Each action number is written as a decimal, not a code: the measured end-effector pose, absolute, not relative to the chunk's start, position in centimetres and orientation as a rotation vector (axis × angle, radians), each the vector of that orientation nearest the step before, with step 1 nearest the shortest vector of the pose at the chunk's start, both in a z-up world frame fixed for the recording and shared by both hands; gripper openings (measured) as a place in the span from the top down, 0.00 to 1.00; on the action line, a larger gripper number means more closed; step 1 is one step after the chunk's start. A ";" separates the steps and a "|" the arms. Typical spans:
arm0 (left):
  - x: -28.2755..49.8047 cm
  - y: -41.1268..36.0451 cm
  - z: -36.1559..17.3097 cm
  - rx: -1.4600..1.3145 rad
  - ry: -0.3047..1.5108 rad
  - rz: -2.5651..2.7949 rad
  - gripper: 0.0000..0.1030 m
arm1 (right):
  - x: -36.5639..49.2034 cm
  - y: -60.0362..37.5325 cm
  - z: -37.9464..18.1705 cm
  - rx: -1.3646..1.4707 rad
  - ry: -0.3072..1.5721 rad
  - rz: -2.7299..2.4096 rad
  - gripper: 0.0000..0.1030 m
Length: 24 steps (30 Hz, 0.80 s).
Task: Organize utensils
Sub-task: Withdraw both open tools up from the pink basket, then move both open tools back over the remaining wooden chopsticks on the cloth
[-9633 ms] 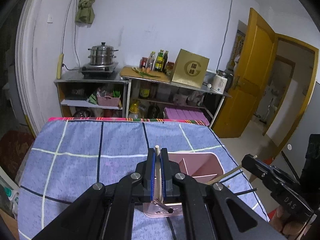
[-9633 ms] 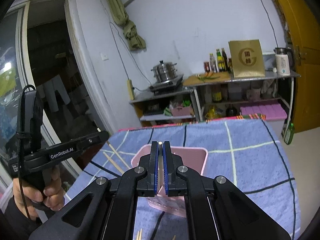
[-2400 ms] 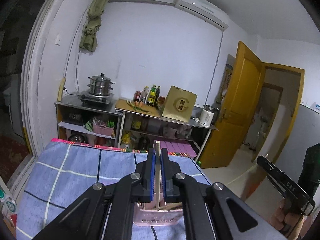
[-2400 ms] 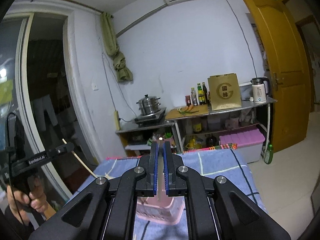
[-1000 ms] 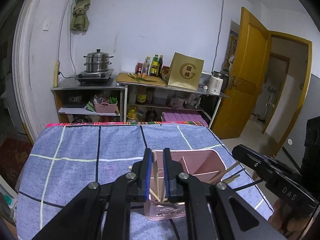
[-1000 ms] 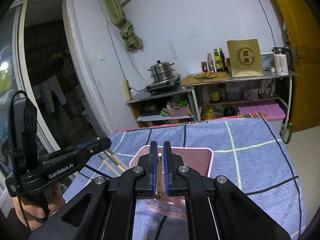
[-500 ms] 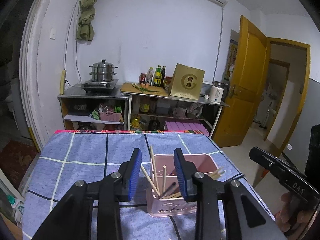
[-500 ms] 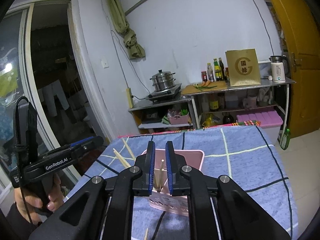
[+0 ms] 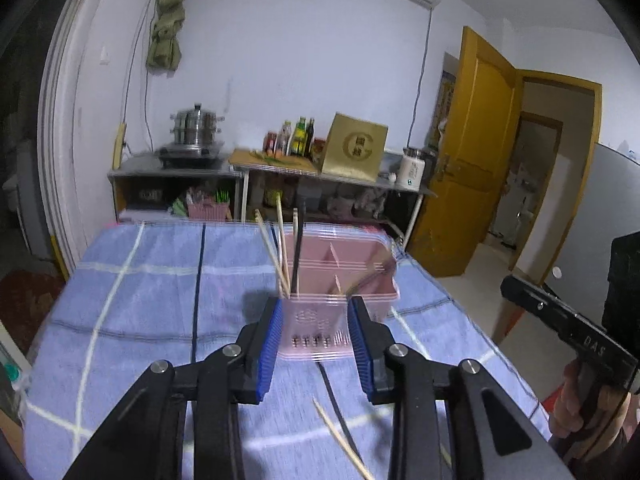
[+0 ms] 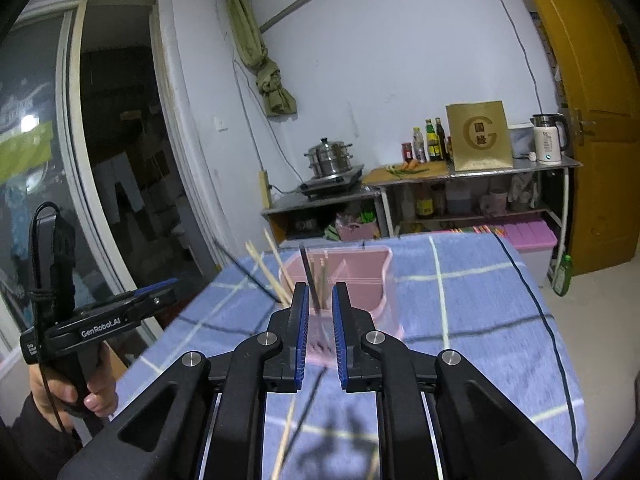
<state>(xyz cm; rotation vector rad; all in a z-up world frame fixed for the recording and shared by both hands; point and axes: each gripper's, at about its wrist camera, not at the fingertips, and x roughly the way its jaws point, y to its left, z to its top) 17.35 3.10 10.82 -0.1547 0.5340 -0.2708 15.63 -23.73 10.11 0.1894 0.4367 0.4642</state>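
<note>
**Both claws empty, loose chopsticks left on the worktop**

Nearest the left wrist camera, at lower centre of its frame, a pale wooden chopstick (image 9: 340, 438) and a dark chopstick (image 9: 334, 394) lie flat on the blue checked cloth (image 9: 140, 312) that covers the worktop. They are loose, outside the holder, so the sorting looks unfinished.

The left claw (image 9: 316, 344) stands partly open with nothing between its blue pads (image 9: 267, 344). The pink utensil holder (image 9: 360, 276) sits just beyond it, framed by the gap but not gripped. The right claw (image 10: 320, 332) is open only by a narrow gap and is likewise empty; in its own view the holder shows through that gap, behind the pads.

Further back, in the centre of both frames, the holder stands upright on the cloth. Its near compartment carries several pale chopsticks (image 9: 276, 256) and one dark one, all leaning on end against the wall, presumably so they stay bunched by kind. The other compartments appear empty, though motion blur makes that uncertain.

At the left edge of the right wrist view, a hand (image 10: 68, 392) grips the left tool's handle.
</note>
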 end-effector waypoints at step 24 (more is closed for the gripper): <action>18.3 1.0 -1.1 -0.236 0.907 -0.249 0.68 | 15.3 -23.3 -0.4 0.058 0.759 0.392 0.88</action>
